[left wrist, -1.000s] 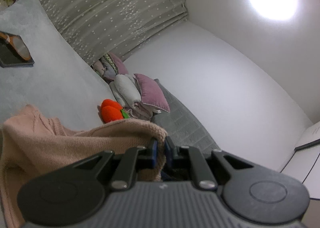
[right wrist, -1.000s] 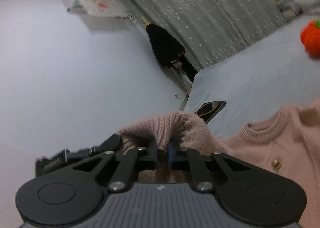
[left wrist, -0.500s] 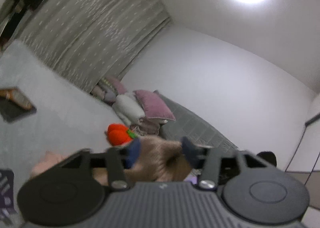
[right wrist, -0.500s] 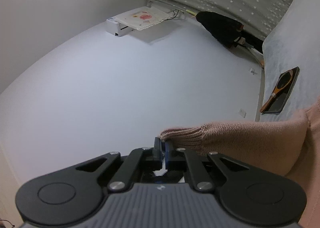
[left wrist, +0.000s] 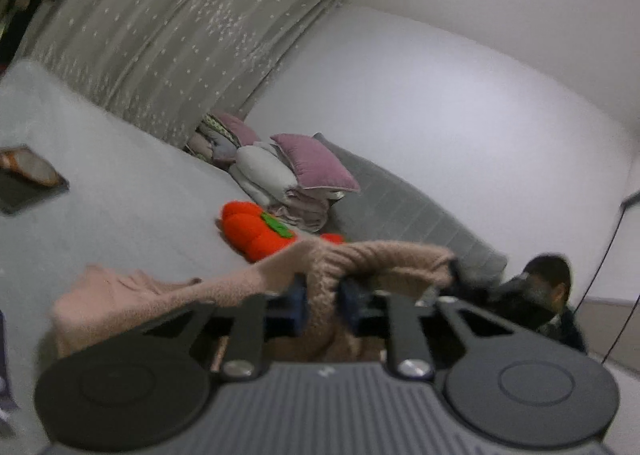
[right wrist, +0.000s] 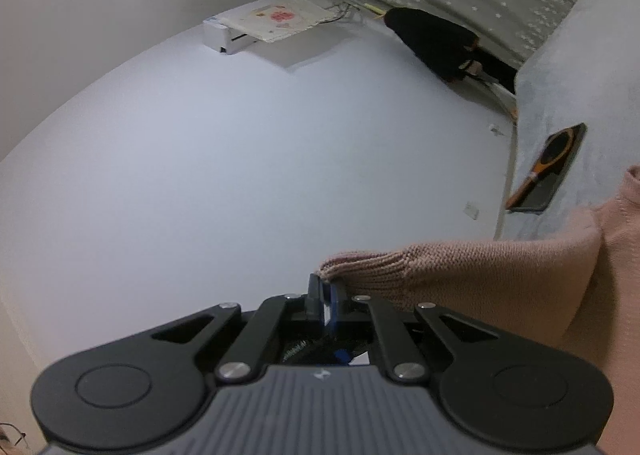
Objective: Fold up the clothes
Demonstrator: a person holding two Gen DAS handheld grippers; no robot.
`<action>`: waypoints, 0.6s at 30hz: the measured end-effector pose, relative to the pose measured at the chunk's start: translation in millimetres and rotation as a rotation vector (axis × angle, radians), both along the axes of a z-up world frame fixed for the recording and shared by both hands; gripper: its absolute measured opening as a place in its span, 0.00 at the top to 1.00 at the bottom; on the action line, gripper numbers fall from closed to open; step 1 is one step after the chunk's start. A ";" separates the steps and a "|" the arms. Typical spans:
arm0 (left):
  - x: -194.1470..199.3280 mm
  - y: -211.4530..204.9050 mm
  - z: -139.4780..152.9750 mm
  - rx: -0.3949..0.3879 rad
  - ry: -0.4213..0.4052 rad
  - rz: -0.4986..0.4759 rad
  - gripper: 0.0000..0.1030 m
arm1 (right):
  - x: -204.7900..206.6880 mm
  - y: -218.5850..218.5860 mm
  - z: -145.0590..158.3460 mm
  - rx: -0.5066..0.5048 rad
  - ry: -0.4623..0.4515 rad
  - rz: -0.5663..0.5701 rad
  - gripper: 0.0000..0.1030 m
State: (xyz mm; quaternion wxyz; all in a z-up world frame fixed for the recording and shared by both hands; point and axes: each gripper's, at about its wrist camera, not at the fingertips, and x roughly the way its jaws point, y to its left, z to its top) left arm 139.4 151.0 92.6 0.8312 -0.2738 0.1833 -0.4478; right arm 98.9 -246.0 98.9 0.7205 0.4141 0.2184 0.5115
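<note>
The left tool (left wrist: pixel 322 301) pinches a bunched fold of the pink sweater (left wrist: pixel 384 255) above the bed (left wrist: pixel 120 191). The right tool (right wrist: pixel 325 301), pressed together, clamps the sweater's ribbed cuff (right wrist: pixel 352 260).

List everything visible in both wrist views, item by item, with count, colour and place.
sweater: one, pink knit, lifted off the bed
bed: one, pale grey cover
plush toy: one, orange with green leaf, on the bed
pillows: several, mauve and white, stacked at the headboard
curtain: one, grey, dotted
hairbrush: one, orange, on a dark tablet on the bed
air conditioner: one, white, wall-mounted
left gripper: black, clamping the sweater
right gripper: black, pinching a cuff
</note>
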 end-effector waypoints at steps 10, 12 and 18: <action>6.3 8.6 -28.1 -0.243 0.078 -0.149 0.91 | 11.6 -4.8 -18.6 -0.238 0.040 -0.176 0.94; 5.5 8.8 -30.8 -0.217 0.079 -0.114 0.91 | 6.2 -2.2 -11.0 -0.267 0.004 -0.194 0.94; 8.7 17.8 -34.2 -0.205 0.102 -0.048 0.91 | -19.3 -13.5 16.1 -0.227 -0.109 -0.227 0.69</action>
